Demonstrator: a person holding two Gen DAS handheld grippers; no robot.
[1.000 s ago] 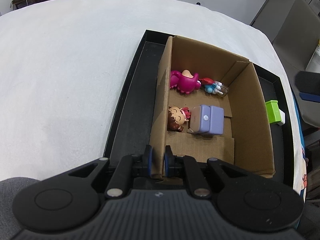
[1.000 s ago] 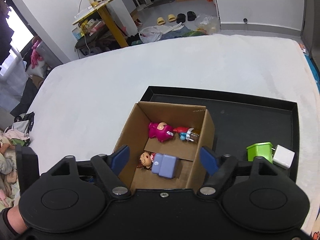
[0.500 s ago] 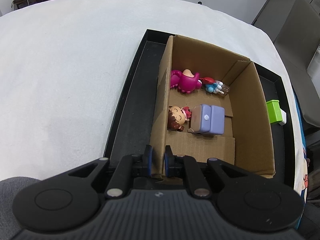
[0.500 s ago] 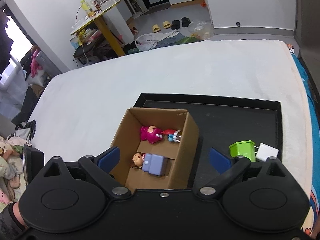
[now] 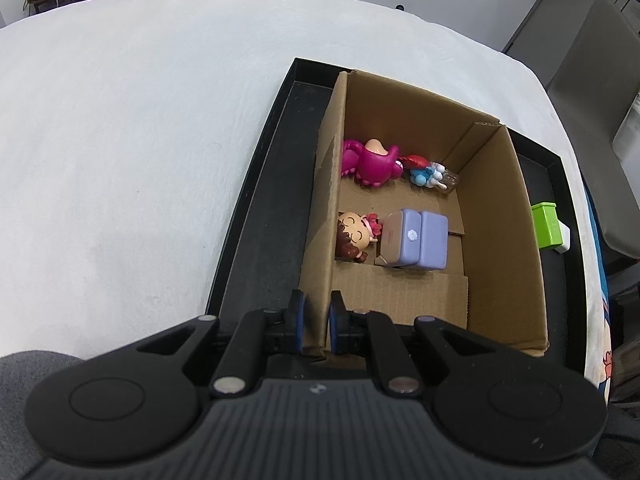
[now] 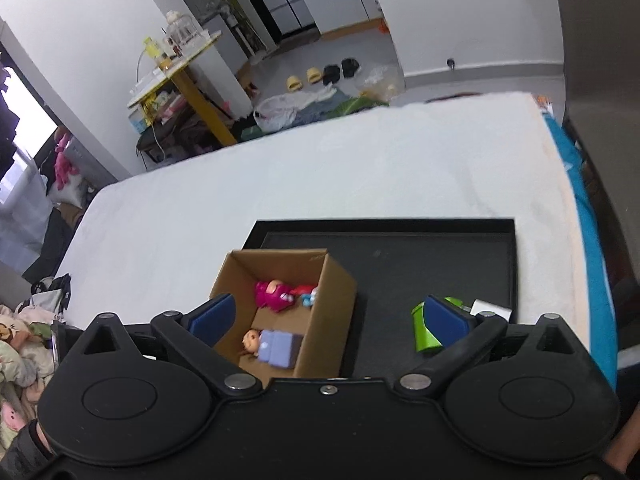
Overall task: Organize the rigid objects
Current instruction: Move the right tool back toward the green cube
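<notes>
A brown cardboard box [image 5: 516,208] stands in a black tray [image 5: 260,216] on the white table. Inside it lie a pink figure [image 5: 370,162], a small red and blue figure [image 5: 426,172], a doll with brown hair [image 5: 354,234] and a lilac block [image 5: 416,238]. My left gripper [image 5: 316,324] is shut on the box's near left wall. My right gripper [image 6: 328,316] is open and empty, high above the box [image 6: 328,312]. A green block [image 6: 426,330] and a white block [image 6: 490,308] sit in the tray [image 6: 440,256] right of the box.
The green block [image 5: 544,224] and white block [image 5: 565,236] also show in the left wrist view beyond the box's right wall. The table's right edge has a blue strip [image 6: 588,240]. A yellow side table [image 6: 176,72] and clutter stand on the floor beyond.
My right gripper has risen and pulled back, so the box and tray look smaller and lower in its view. My left gripper has kept its hold on the box wall.
</notes>
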